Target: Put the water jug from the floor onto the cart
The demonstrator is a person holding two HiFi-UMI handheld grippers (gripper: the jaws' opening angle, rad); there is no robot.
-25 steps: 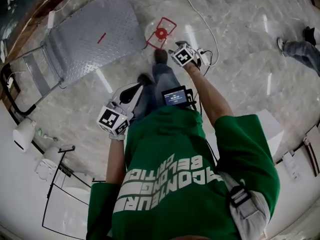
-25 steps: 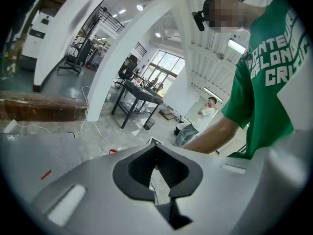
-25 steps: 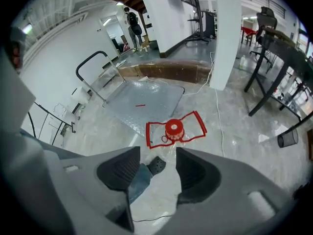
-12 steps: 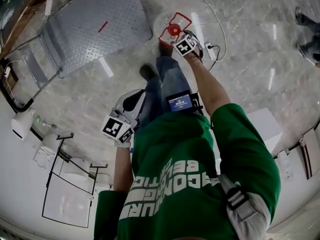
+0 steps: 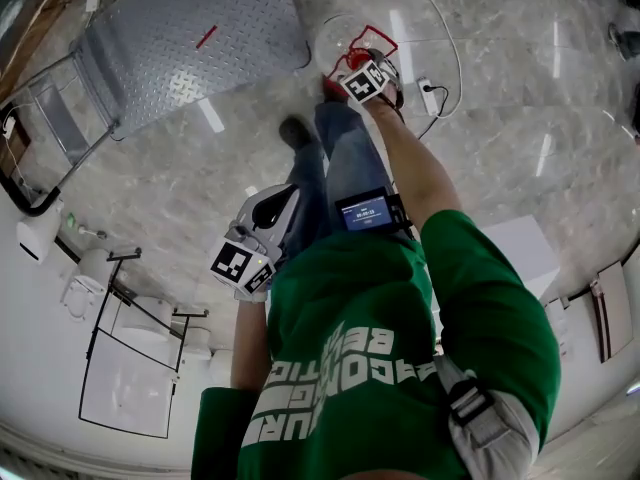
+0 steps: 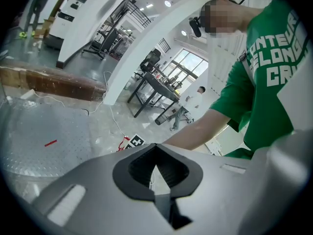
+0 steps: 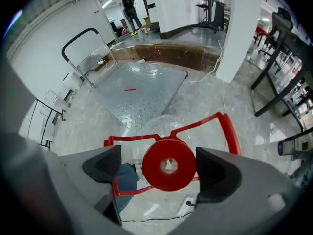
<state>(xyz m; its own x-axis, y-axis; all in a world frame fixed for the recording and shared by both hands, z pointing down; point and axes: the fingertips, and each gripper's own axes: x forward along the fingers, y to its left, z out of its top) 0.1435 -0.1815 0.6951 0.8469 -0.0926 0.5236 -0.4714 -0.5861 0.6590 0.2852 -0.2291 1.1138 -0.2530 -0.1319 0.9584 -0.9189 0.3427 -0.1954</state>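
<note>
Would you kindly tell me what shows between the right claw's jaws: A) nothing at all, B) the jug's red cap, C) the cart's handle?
B: the red cap sits centred between the jaws of the right claw, which have just been opening and stand clear of it.

Big open indoor hall, looks like a lab or office workspace. Polished marble floor (image 5: 520,128), white pillars (image 7: 239,28), big windows (image 6: 191,63) at the far end. Black-framed tables (image 6: 159,87) and office chairs (image 6: 149,62), loose cables (image 5: 454,40) on the floor, metal platform cart (image 5: 190,38), person (image 7: 128,4) walking in the background.
</note>
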